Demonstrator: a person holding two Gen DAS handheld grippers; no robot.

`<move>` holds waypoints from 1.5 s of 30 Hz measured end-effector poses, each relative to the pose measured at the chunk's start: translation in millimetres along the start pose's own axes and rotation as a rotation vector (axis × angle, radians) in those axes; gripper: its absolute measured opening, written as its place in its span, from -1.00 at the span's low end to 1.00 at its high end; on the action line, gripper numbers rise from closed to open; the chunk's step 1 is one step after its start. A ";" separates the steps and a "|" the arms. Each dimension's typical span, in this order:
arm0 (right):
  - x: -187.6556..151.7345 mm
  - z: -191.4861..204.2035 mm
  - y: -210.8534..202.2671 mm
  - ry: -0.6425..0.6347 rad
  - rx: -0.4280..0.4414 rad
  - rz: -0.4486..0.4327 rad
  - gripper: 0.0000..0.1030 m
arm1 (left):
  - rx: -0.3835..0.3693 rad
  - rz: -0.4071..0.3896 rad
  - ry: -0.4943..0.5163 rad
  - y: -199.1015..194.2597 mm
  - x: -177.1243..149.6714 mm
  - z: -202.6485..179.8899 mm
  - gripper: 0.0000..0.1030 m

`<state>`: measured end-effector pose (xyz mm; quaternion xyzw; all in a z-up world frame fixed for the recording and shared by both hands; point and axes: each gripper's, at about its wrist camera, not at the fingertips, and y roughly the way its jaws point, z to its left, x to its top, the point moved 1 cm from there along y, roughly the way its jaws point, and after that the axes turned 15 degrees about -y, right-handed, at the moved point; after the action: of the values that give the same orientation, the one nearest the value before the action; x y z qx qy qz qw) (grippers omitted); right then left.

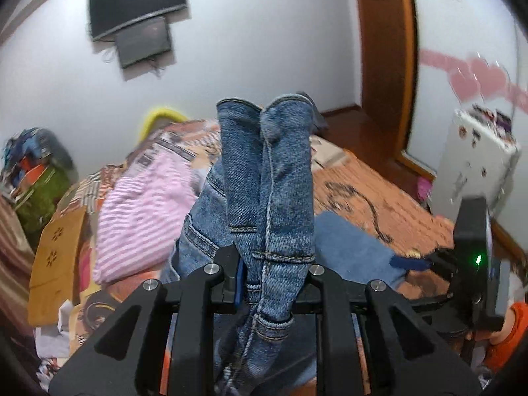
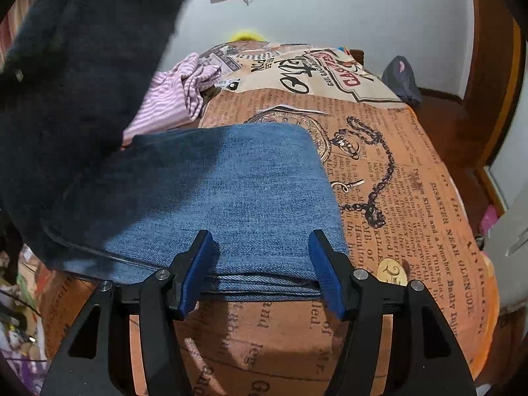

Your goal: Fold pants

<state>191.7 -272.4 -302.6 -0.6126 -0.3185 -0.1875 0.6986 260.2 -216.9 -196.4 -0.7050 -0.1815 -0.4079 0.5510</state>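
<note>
The blue denim pants (image 1: 270,178) rise in a bunched fold out of my left gripper (image 1: 274,264), whose jaws are shut on the seamed cloth. The rest of the pants (image 2: 231,191) lies folded flat on the bed. In the right wrist view the lifted part hangs dark and blurred (image 2: 82,66) at the upper left. My right gripper (image 2: 262,264) stands open just over the near edge of the flat denim, one blue pad (image 2: 198,270) at each side, not pressing the cloth. It also shows at the right of the left wrist view as the black right gripper (image 1: 472,264).
The bed wears an orange newsprint-pattern cover (image 2: 412,198). A pink striped garment (image 2: 178,95) lies behind the pants. A white cabinet (image 1: 475,165) and a wooden door frame (image 1: 386,66) stand to the right, with a clutter pile (image 1: 33,171) at the left.
</note>
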 end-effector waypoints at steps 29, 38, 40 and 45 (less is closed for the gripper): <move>-27.3 -35.6 -87.5 0.177 -0.022 -0.093 0.11 | -0.135 0.133 -0.107 5.8 -22.4 -7.6 0.62; -16.1 6.7 -65.3 0.113 0.066 -0.066 0.16 | 0.053 0.185 -0.165 59.6 15.1 117.0 0.79; -14.2 19.3 -53.0 0.106 0.104 -0.046 0.16 | 0.087 0.232 -0.172 89.7 15.5 139.8 0.79; -13.1 46.0 -21.0 0.089 0.177 0.031 0.16 | 0.085 0.375 -0.216 166.5 5.1 172.2 0.79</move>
<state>158.6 -233.0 -293.8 -0.5444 -0.2929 -0.1751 0.7663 445.3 -112.9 -307.5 -0.7422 -0.1223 -0.2124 0.6238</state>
